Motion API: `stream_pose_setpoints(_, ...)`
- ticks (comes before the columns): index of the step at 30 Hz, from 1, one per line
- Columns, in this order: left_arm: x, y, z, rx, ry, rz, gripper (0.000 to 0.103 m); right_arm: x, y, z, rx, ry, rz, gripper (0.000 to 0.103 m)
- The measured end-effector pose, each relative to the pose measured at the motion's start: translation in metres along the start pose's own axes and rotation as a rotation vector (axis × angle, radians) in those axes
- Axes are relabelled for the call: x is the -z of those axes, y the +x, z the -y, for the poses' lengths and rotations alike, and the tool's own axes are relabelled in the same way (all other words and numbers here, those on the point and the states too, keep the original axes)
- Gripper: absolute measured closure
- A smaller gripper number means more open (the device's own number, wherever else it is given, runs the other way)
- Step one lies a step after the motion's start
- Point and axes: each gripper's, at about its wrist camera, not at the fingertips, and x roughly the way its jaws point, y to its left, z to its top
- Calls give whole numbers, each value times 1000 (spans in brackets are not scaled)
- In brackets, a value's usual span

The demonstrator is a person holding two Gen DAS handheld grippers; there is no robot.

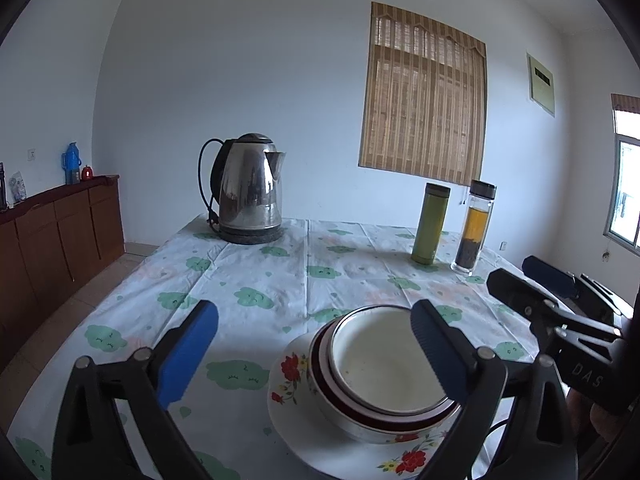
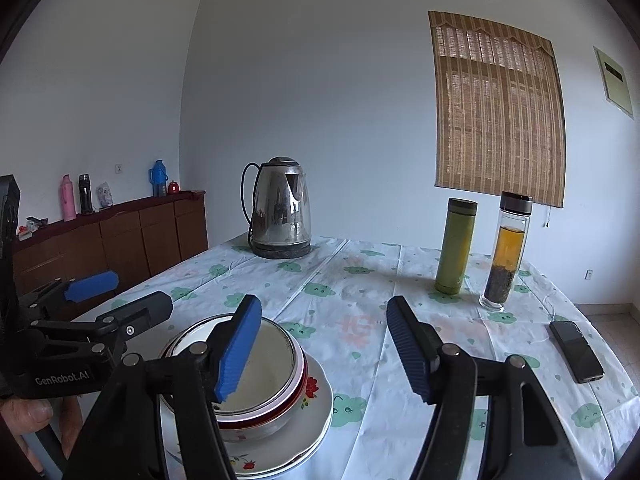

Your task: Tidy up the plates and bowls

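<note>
left tool: wide open, gripping nothing, blue pads clear of everything
bowls: nested stack sitting on the flowered plate, just under and ahead of the left tool's right finger
right tool: partly open, empty too, its left pad hanging over the bowls
kettle: way beyond both tools, far side of the counter
phone: right of the right tool

The right claw's blue pad is hiding part of the bowls. The picture's lower edge is cutting off the plate
</note>
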Motion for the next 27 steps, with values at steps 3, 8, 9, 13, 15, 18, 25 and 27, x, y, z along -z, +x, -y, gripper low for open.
stream_pose_setpoints(3, 0, 0, 2, -2, 9, 4, 4, -1, -3, 1, 4, 10, 13, 36)
stream_pose_setpoints(8, 1, -1, 6, -6, 24, 15, 3, -2, -7, 4, 6, 21, 29, 35)
stream_pose_setpoints(9, 1, -1, 6, -4, 26, 16, 3, -2, -7, 4, 6, 22, 29, 35)
stream_pose_setpoints(13, 1, -2, 7, -3, 26, 20, 3, -2, -9, 6, 8, 27, 34, 35)
stream_pose_setpoints(15, 1, -2, 7, 0, 28, 19, 3, -2, -9, 6, 10, 27, 35, 35)
stream_pose_setpoints(18, 1, -2, 11, -7, 49, 19, 3, -2, -9, 7, 12, 28, 33, 35)
stream_pose_setpoints(25, 1, 1, 18, -11, 94, -11, 3, -1, -10, 10, 20, 33, 32, 35)
stream_pose_setpoints(27, 1, 1, 19, -11, 97, -14, 3, -1, -11, 11, 24, 38, 34, 35)
